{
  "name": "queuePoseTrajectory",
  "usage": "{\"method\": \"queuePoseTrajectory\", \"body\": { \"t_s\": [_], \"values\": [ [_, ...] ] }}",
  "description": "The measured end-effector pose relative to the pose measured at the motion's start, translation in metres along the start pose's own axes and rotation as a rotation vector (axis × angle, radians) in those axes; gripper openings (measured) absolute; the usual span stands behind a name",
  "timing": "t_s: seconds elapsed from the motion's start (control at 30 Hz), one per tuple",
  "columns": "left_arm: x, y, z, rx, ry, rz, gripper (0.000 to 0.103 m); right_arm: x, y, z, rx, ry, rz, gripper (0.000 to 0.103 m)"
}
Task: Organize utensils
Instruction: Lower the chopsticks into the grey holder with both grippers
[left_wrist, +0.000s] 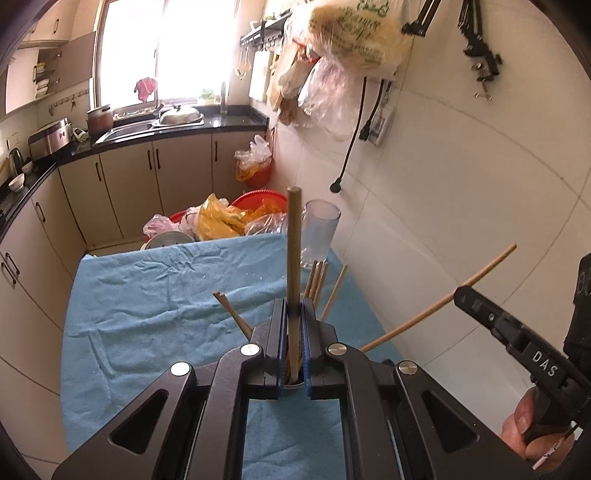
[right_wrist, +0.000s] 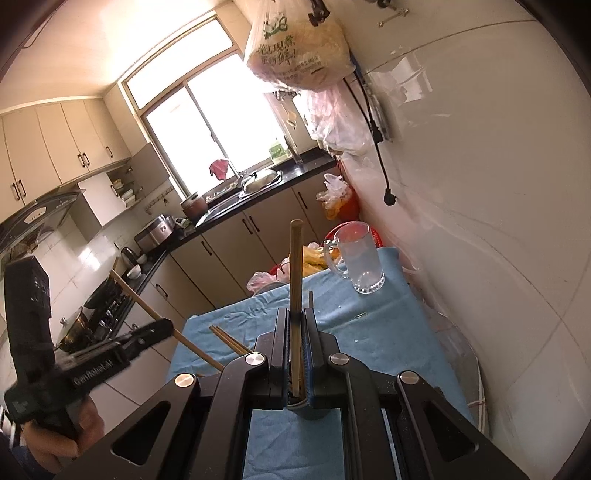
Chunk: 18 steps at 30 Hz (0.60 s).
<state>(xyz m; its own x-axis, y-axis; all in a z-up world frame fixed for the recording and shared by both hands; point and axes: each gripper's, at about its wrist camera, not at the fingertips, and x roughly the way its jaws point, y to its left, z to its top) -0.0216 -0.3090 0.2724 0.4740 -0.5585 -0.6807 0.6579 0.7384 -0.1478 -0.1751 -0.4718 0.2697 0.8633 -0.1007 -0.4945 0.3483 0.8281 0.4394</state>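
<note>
Left gripper (left_wrist: 294, 314) and right gripper (right_wrist: 295, 325) each pinching one chopstick (left_wrist: 294, 258) upright; thin sticks risking pivoting, missing far mug (right_wrist: 360, 258).

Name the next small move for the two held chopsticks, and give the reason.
Probably carry the left gripper's chopstick toward the glass mug and lower its tip into the open top. Both the left gripper and right gripper have jaws shut on one chopstick each, the mug stands upright and looks empty on the blue cloth, and more chopsticks still lie loose near it.
</note>
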Motion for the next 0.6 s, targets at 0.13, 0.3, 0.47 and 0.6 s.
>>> {"method": "queuePoseTrajectory", "body": {
  "t_s": [0.13, 0.3, 0.47, 0.6],
  "values": [
    [0.017, 0.005, -0.006, -0.011, 0.029, 0.007, 0.007, 0.022, 0.003, -0.001, -0.016, 0.025, -0.011, 0.007],
    [0.033, 0.008, -0.012, -0.016, 0.058, 0.016, 0.007, 0.050, 0.004, -0.012, -0.034, 0.077, -0.025, 0.007],
    [0.044, 0.011, -0.017, -0.019, 0.076, 0.030, 0.007, 0.071, 0.005, -0.020, -0.056, 0.117, -0.046, 0.007],
    [0.053, 0.013, -0.024, -0.024, 0.086, 0.043, 0.007, 0.087, 0.005, -0.026, -0.063, 0.143, -0.058, 0.007]
  ]
}}
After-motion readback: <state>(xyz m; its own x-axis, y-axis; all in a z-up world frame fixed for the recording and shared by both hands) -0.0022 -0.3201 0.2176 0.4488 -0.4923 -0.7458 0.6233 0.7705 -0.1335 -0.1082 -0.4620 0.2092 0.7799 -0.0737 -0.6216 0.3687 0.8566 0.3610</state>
